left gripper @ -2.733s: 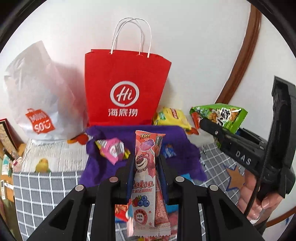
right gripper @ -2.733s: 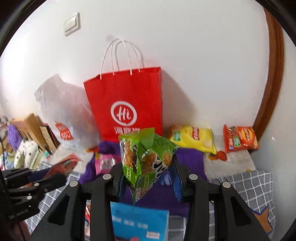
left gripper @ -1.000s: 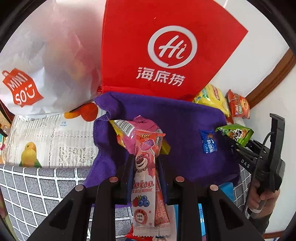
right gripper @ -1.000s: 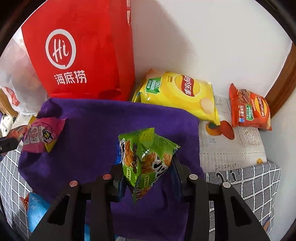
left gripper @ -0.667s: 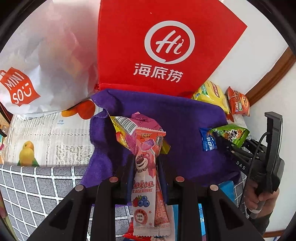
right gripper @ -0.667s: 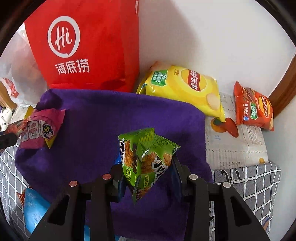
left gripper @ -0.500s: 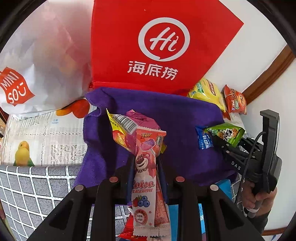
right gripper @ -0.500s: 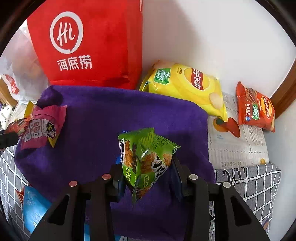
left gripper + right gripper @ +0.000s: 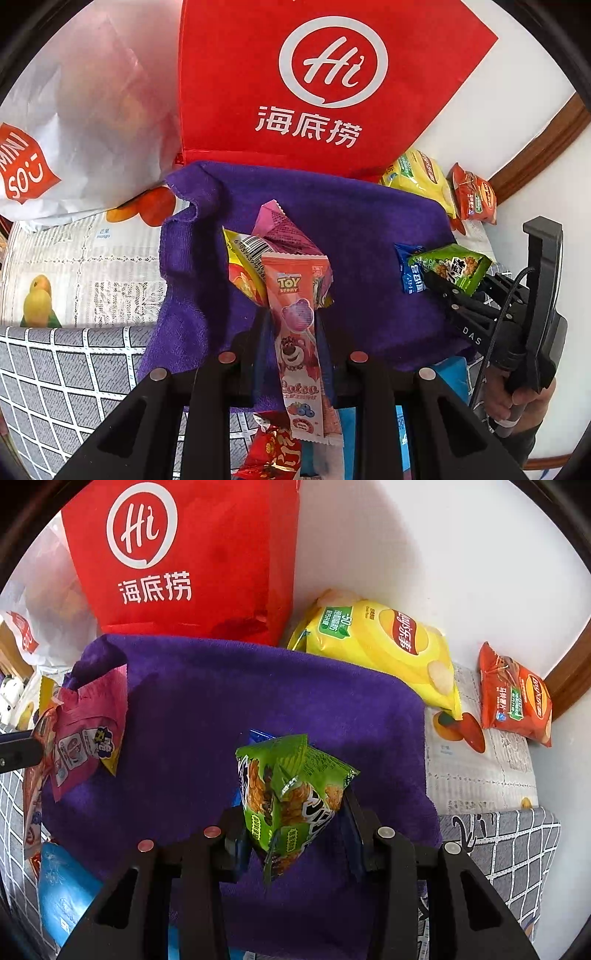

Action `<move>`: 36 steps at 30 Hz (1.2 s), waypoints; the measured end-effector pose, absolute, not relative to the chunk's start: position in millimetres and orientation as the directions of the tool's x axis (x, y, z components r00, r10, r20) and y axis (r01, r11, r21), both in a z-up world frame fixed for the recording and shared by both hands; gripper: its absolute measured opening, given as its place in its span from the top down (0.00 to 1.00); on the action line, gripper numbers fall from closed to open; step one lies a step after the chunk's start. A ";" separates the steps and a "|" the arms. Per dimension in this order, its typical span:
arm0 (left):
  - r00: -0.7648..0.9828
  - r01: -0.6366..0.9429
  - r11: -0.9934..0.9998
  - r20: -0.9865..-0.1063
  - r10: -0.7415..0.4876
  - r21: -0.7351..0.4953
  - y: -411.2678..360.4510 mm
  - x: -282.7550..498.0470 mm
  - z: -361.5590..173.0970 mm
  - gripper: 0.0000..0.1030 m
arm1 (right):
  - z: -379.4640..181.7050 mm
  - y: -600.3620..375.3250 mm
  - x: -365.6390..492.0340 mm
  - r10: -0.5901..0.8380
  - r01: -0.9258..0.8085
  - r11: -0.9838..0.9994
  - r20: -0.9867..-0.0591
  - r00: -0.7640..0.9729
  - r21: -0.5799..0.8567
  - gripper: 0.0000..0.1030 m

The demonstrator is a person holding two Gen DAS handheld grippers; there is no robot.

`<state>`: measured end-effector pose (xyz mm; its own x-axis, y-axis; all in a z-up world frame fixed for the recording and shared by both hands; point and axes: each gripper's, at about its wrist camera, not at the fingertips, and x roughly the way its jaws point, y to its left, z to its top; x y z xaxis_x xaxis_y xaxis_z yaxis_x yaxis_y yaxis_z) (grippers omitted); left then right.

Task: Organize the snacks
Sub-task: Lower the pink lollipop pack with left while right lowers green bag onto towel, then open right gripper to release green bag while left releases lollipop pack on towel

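A: Since the earlier frame both grippers are coming in lower and closer over the purple towel [image 9: 258,686]; the red bag [image 9: 314,74] is filling the far side now instead of showing its handles.

B: Left gripper [image 9: 291,325]?

A: Jaws are pinching tight on the pink candy stick [image 9: 295,332], with a pink wrapper [image 9: 284,236] and a yellow wrapper [image 9: 240,266] bunching behind it. Looks like they're in the same grip, but I can't tell for sure. It's hanging over the towel's near-left part.

B: Right gripper [image 9: 295,830]?

A: Closed onto the green snack bag [image 9: 291,797], squeezing it upright over the near middle of the towel. A small blue packet [image 9: 410,269] is peeking out just behind it; touching the towel or also being held, can't tell.

B: Step?

A: Carrying snacks to the towel, I'd say, placing not yet done. Yellow chip bag [image 9: 380,646] and orange chip bag [image 9: 513,698] are lying far right, off the towel, by the wall.

B: Next?

A: Probably lowering each load onto bare towel and letting the jaws open, keeping the two drops well apart. The left bundle is loose, so it may be scattering on release.
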<state>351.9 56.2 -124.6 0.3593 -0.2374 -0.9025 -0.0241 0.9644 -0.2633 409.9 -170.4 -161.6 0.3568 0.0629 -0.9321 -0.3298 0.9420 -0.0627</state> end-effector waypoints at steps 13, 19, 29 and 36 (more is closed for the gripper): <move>0.350 -0.039 0.959 -0.903 -0.249 -0.279 59.4 353.3 -129.4 0.77 | -165.7 -164.0 407.4 0.053 -0.346 0.935 -0.935 0.349 -0.077 0.48; 0.349 -0.037 0.959 -0.903 -0.250 -0.280 59.1 353.4 -129.8 0.77 | -158.8 -164.3 405.9 0.061 -0.326 0.943 -0.935 0.350 -0.061 0.44; 0.351 -0.016 0.953 -0.894 -0.278 -0.303 55.2 354.1 -126.6 0.57 | -130.2 -162.4 397.8 0.129 -0.324 0.946 -0.903 0.410 -0.012 0.40; 0.391 0.017 0.944 -0.866 -0.310 -0.330 48.4 348.4 -111.9 0.47 | -117.4 -158.9 391.2 0.147 -0.333 0.943 -0.887 0.437 -0.007 0.40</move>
<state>348.4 48.4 -111.9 0.3911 -0.3103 -0.8665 0.0171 0.9438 -0.3302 391.2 -158.9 -117.4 0.4369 0.1471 -0.8874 -0.3326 0.9430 -0.0074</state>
